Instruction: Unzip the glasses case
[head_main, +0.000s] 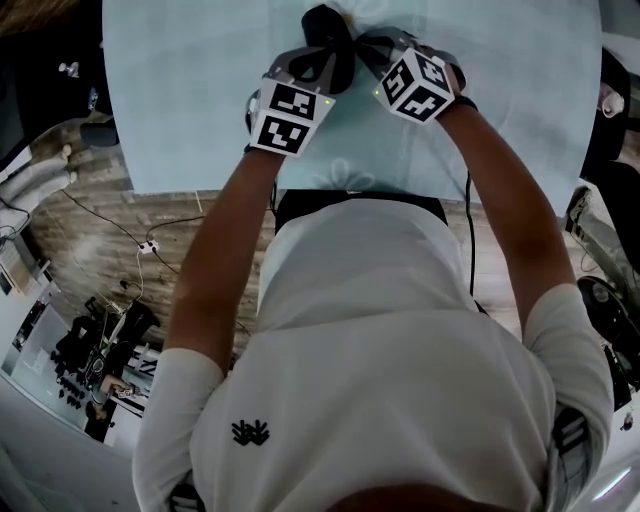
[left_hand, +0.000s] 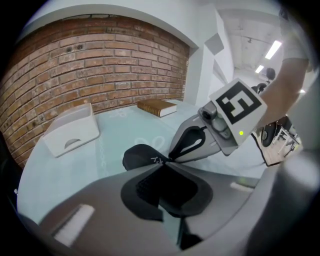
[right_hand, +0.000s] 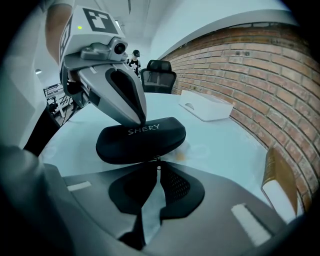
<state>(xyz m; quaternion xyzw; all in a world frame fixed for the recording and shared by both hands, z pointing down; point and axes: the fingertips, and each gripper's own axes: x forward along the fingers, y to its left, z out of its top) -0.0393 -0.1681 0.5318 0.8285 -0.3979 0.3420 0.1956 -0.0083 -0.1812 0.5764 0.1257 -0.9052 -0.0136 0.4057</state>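
at twelve o'clock on the pale blue table (head_main: 180, 100), you are pressing the left gripper's (left_hand: 164, 161) closed jaws onto the black oval hard-shell glasses case (right_hand: 145, 137), likely steadying it, while the right gripper (right_hand: 158, 169) is pinching its small metal zip pull (right_hand: 156, 159).

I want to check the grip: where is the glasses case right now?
The glasses case lies on the pale table, top centre in the head view, between the tips of the left gripper and the right gripper.
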